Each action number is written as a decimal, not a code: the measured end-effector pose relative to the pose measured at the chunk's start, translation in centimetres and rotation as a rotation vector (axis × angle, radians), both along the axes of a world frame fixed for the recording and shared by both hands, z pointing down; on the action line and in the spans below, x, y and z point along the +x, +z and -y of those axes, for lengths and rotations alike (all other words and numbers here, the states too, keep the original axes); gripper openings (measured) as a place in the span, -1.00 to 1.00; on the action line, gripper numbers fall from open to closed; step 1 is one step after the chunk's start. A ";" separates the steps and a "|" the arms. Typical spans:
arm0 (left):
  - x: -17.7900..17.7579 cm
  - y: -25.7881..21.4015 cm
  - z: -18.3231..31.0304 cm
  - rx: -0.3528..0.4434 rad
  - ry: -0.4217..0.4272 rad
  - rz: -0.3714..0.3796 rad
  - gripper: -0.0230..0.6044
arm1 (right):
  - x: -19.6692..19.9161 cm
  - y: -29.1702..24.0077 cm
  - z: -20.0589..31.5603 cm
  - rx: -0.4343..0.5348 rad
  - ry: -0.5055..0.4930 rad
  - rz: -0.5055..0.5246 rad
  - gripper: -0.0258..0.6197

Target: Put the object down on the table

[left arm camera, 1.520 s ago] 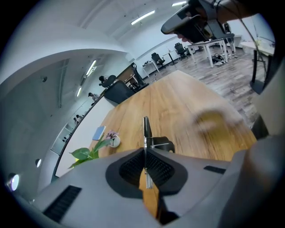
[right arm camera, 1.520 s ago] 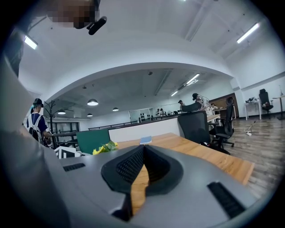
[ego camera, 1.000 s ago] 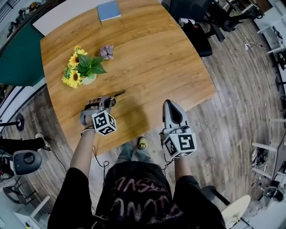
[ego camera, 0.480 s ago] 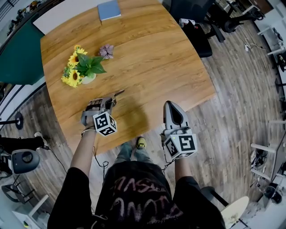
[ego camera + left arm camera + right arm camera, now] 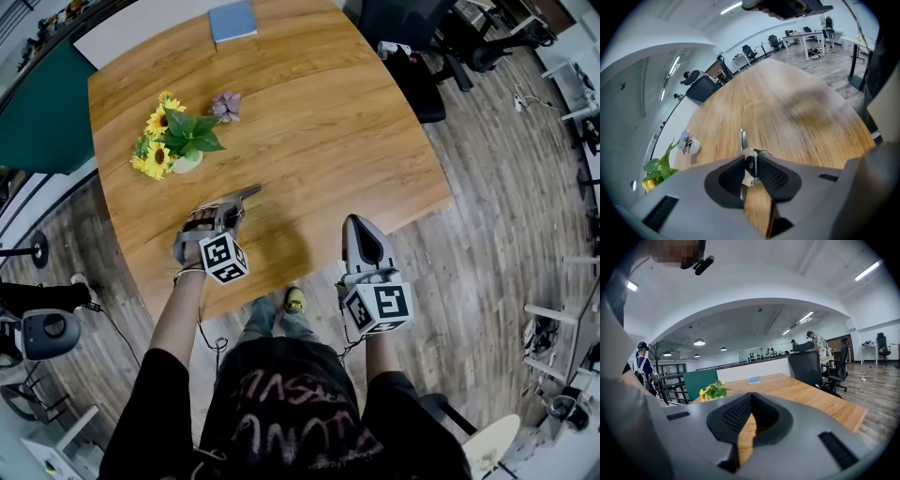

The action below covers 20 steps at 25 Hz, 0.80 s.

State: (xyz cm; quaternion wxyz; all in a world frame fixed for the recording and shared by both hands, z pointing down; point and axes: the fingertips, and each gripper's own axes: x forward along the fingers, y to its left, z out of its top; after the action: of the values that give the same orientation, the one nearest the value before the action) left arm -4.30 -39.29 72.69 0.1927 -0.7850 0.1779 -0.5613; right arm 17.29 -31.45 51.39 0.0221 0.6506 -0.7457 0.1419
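Observation:
A slim metal tool with a dark handle (image 5: 247, 194) pokes out of my left gripper (image 5: 230, 204), low over the near part of the wooden table (image 5: 328, 122). In the left gripper view the tool (image 5: 743, 139) stands between the pads of the left gripper (image 5: 751, 157). The jaws are opening: a gap shows on the tool's left side, while the right pad still lies against it. My right gripper (image 5: 361, 223) hangs off the table's near edge, above the floor. In the right gripper view its pads (image 5: 751, 399) meet at the tip with nothing between them.
A vase of sunflowers (image 5: 178, 145) and a small purple flower (image 5: 226, 105) stand at the table's left. A blue book (image 5: 232, 21) lies at the far edge. Black office chairs (image 5: 412, 56) stand beyond the right corner. The table's near edge runs just behind the left gripper.
The left gripper has edged slightly forward and the tool's tip now lies a little farther over the table. The right gripper has hardly moved.

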 end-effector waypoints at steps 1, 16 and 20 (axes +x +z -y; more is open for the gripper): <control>0.0 0.1 -0.1 -0.008 0.000 0.001 -0.61 | 0.0 0.0 -0.1 -0.002 0.001 -0.001 -0.91; 0.4 -0.8 -1.1 -0.157 -0.152 -0.179 -0.26 | 0.1 -0.3 -0.7 -0.006 -0.004 -0.001 -0.91; 0.9 -2.3 -1.3 -0.176 -0.214 -0.279 -0.24 | -0.2 -0.5 -1.0 -0.003 -0.010 -0.002 -0.91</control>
State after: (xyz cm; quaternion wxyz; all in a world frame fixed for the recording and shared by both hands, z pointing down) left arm -3.38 -37.96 70.40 0.0360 -0.8456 0.2355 -0.4777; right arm 17.09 -30.44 50.91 0.0246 0.6470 -0.7487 0.1422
